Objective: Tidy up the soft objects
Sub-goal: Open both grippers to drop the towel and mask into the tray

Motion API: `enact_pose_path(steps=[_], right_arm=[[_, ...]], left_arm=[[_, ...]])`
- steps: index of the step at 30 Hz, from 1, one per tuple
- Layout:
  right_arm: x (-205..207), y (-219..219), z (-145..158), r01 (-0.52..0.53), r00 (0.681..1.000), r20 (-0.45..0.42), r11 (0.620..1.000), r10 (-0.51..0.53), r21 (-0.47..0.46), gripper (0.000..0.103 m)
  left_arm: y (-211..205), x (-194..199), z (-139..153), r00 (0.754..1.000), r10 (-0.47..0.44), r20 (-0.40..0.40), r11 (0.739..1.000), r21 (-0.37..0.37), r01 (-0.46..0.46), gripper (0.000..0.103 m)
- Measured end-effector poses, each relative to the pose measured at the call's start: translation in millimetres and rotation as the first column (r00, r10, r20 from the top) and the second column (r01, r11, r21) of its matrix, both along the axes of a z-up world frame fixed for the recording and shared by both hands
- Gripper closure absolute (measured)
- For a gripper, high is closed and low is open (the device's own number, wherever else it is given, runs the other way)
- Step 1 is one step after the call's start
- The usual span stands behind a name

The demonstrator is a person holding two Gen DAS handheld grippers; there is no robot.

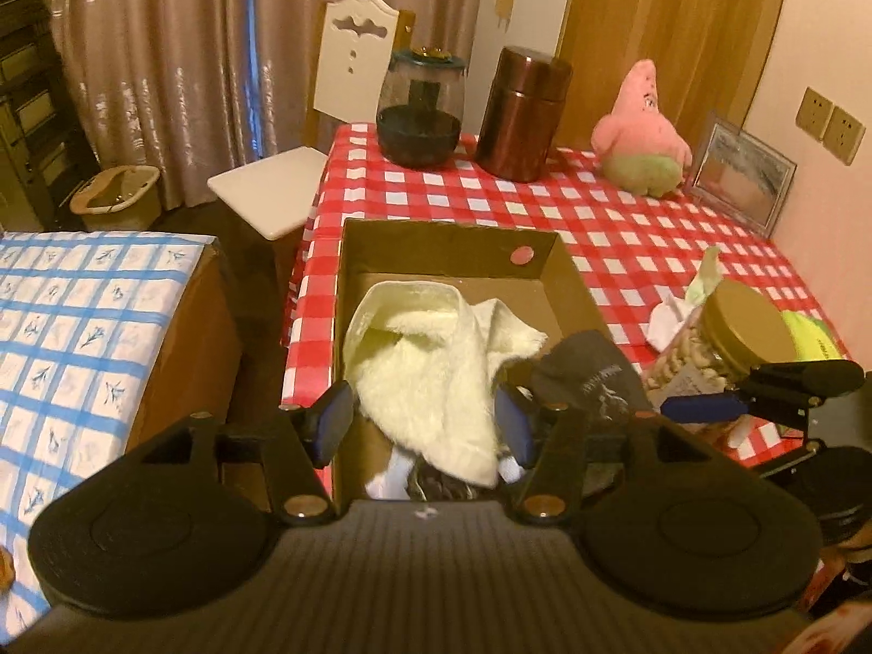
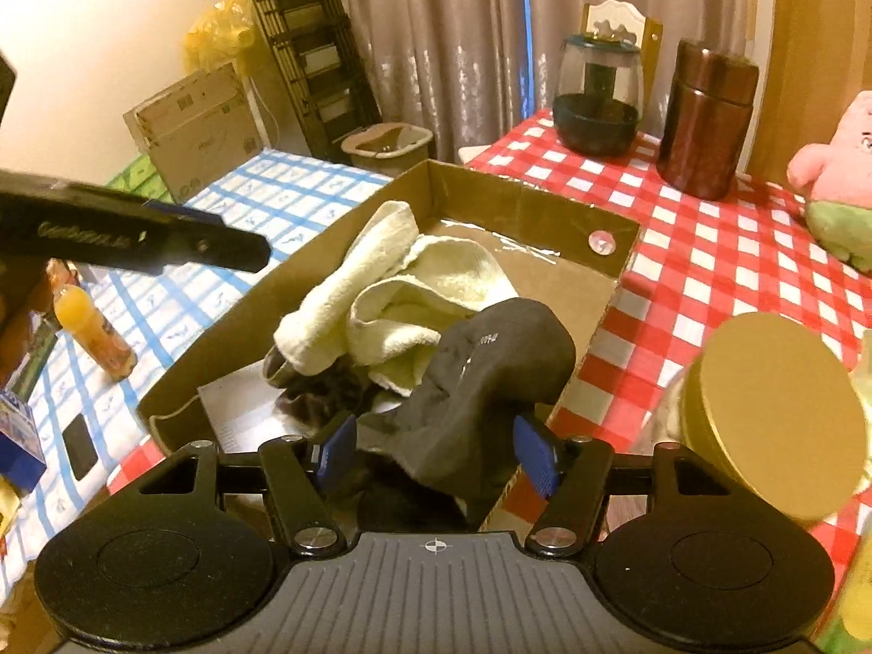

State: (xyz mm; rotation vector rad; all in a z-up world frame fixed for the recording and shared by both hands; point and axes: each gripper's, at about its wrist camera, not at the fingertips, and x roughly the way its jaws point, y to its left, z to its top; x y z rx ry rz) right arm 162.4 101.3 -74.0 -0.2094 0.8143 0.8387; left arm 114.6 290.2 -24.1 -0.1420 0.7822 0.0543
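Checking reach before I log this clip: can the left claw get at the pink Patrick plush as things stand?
Probably not without a long move. The left claw is open over the cream towel in the cardboard box, while the Patrick plush sits at the table's far side. The path over the box looks free.

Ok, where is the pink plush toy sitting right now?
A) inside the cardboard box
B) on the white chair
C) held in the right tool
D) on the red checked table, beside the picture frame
D: the pink plush toy sits on the red checked table next to the picture frame, well beyond the cardboard box, which holds only a towel and dark socks.
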Motion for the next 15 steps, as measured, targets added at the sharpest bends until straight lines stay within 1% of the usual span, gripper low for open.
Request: enact_pose_path(steps=[4, 7, 9, 11, 12, 15], right_arm=[[-16, -20, 14, 0.026, 0.999, 0.022, 1.000, -0.026, 0.008, 0.039], [-34, -43, 26, 0.058, 0.998, 0.035, 0.998, -0.059, 0.028, 0.039], [-45, -59, 33, 0.083, 0.995, 0.049, 0.996, -0.085, 0.033, 0.039], [-56, -77, 40, 0.117, 0.991, 0.059, 0.992, -0.120, 0.040, 0.038], [-61, -87, 43, 0.134, 0.989, 0.060, 0.990, -0.137, 0.047, 0.038], [-74, -116, 50, 0.194, 0.979, 0.059, 0.979, -0.198, 0.062, 0.036]], left_arm=[[-13, -28, 9, 0.998, 0.048, 0.034, 0.999, -0.020, -0.047, 0.045], [-26, -48, 14, 0.995, 0.081, 0.058, 0.996, -0.035, -0.079, 0.041], [-35, -60, 18, 0.993, 0.101, 0.068, 0.994, -0.035, -0.099, 0.034], [-44, -72, 22, 0.990, 0.124, 0.072, 0.992, -0.027, -0.122, 0.032], [-49, -78, 24, 0.988, 0.133, 0.078, 0.991, -0.023, -0.132, 0.027], [-62, -95, 32, 0.982, 0.159, 0.102, 0.987, -0.044, -0.155, 0.018]])
